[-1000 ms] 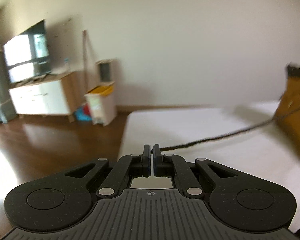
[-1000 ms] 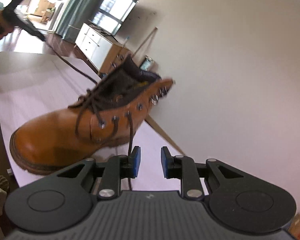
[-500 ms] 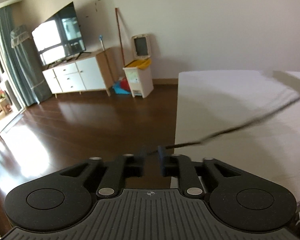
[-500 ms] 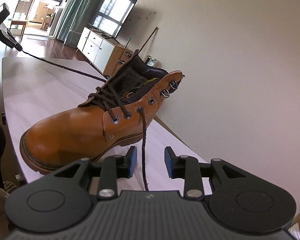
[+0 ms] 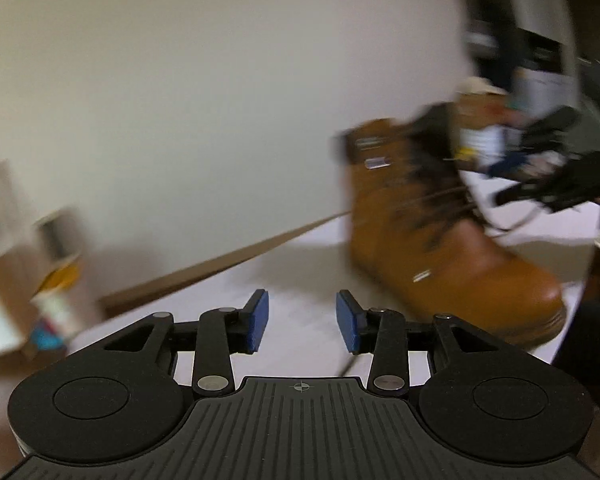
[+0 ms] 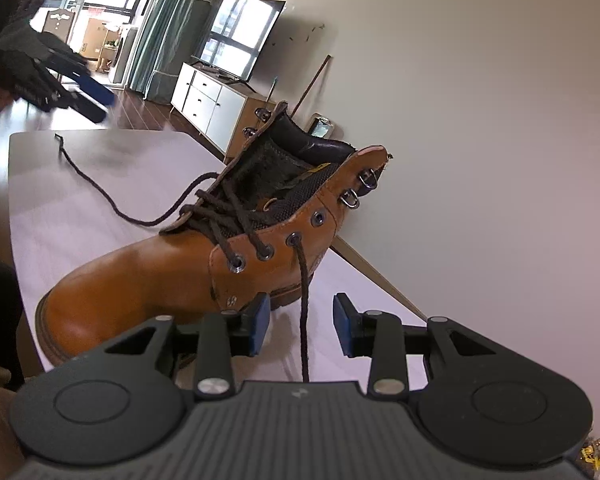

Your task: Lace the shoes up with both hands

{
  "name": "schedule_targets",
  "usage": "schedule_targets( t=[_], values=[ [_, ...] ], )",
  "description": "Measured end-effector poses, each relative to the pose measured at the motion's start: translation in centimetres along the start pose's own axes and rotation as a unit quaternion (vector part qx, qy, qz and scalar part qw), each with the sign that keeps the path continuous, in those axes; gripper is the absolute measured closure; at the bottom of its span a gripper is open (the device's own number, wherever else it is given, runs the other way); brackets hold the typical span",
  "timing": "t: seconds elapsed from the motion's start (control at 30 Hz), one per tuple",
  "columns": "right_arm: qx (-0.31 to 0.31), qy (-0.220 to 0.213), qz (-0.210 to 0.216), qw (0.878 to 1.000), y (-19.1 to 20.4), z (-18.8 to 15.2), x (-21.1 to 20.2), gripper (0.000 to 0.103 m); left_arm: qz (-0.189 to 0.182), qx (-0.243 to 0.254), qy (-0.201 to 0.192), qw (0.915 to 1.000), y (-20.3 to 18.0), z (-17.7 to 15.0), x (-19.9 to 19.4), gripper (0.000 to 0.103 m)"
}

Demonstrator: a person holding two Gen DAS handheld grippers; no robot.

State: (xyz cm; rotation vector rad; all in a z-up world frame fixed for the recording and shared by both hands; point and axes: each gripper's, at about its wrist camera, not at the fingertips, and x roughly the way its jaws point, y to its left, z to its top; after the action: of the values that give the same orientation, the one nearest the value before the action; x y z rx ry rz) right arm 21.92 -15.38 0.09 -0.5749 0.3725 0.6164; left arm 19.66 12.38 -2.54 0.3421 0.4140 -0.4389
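- Left wrist view: left gripper [image 5: 302, 322] with jaws apart and opening, nothing between — blurred tan boot [image 5: 440, 248] far right on the white table [image 5: 260, 280], probably freed for the next eyelet.
- Right wrist view: right gripper [image 6: 300, 324] jaws opening, lace [image 6: 305, 300] hanging loose between, unpinched — other lace end [image 6: 84, 176] slack far left.

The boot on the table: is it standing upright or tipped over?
Upright. The boot rests on its sole on the table, with its opening facing up.
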Motion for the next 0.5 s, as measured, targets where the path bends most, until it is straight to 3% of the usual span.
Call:
schedule_targets(
  t=[0.2, 0.43, 0.47, 0.5],
  values=[
    [0.009, 0.009, 0.014, 1.0, -0.9, -0.2, 1.0, 0.066, -0.062, 0.043, 0.007, 0.9971, -1.8, 1.5, 5.0, 0.062],
    [0.027, 0.014, 0.03, 0.999, -1.7, -0.6, 1.7, 0.066, -0.09, 0.062, 0.009, 0.994, -3.2, 1.8, 5.8, 0.062],
    [0.03, 0.014, 0.032, 0.999, -1.7, -0.7, 1.9, 0.067, -0.09, 0.062, 0.009, 0.994, -3.3, 1.8, 5.6, 0.069],
    [0.033, 0.014, 0.035, 0.999, -1.8, -0.7, 2.1, 0.067, -0.089, 0.063, 0.012, 0.994, -3.3, 1.8, 5.5, 0.091]
  ],
)
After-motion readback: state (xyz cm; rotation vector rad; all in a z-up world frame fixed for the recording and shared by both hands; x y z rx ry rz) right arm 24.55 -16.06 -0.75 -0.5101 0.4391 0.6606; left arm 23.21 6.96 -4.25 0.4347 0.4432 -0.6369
